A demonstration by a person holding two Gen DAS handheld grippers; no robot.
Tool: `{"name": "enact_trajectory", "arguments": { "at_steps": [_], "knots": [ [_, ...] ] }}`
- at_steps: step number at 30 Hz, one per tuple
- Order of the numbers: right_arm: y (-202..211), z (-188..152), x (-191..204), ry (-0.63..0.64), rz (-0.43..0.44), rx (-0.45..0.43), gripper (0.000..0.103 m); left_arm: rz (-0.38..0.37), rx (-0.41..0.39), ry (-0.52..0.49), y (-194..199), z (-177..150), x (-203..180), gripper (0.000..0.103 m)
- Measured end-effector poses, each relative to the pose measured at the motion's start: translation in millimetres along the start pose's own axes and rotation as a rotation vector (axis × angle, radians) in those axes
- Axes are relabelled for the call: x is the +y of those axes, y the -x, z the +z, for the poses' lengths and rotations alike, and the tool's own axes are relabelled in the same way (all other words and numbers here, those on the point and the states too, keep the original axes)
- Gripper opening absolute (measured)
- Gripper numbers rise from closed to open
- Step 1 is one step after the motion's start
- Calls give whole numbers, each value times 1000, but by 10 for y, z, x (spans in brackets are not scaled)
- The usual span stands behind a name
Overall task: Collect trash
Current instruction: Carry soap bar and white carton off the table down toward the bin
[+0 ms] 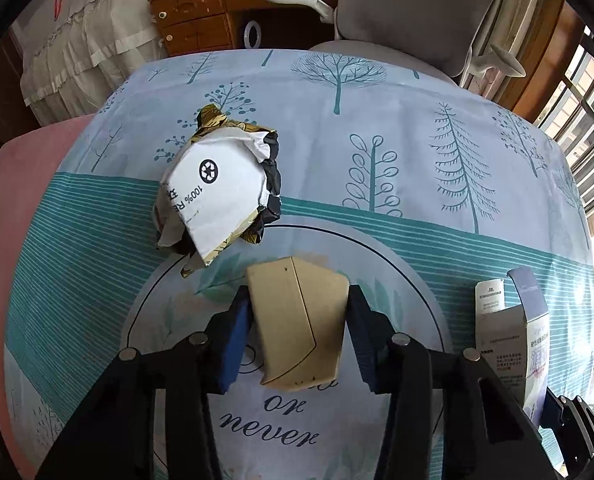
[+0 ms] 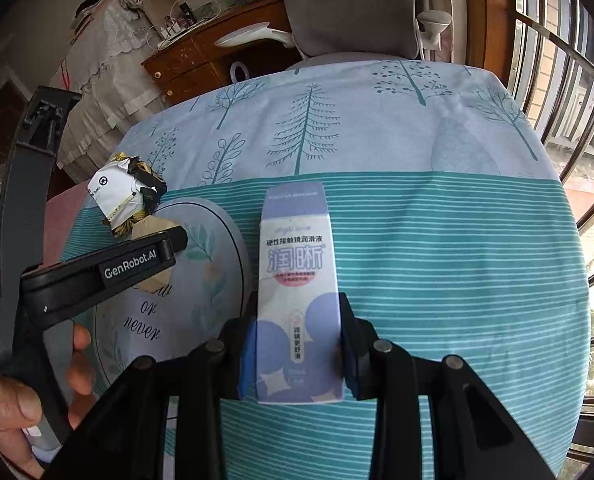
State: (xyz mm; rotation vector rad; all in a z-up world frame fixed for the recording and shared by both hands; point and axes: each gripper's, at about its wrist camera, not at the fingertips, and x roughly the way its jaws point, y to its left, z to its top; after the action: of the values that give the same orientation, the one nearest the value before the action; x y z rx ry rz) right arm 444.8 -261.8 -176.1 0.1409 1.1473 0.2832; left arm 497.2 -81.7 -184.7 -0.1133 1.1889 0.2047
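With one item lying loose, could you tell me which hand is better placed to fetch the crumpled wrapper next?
Left, probably: the crumpled wrapper lies just beyond the left gripper, well aside of the right gripper. Both grip something: cardboard piece and box.

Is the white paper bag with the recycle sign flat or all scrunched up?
Scrunched up. The white paper bag sits in a crumpled lump on the tablecloth, its torn edges curled and folded over.

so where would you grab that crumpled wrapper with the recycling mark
Take the crumpled wrapper from above, across its narrower middle, one finger on the white printed face and one on the dark folded edge toward the trees. It is a puffy wad lying loose on the tablecloth, so it should squash between the pads. Both grippers look full already.
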Motion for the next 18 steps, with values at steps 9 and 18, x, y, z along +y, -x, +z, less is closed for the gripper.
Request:
{"name": "enact_trajectory", "arguments": {
  "at_steps": [9,18],
  "knots": [
    [164,-222,113,3,6,-1,34,-42,-3,-53,352,-324,107,44],
    [544,-708,460,11,-15,-18,35,-99,-32,-116,1041,-948,481,44]
  ]
}}
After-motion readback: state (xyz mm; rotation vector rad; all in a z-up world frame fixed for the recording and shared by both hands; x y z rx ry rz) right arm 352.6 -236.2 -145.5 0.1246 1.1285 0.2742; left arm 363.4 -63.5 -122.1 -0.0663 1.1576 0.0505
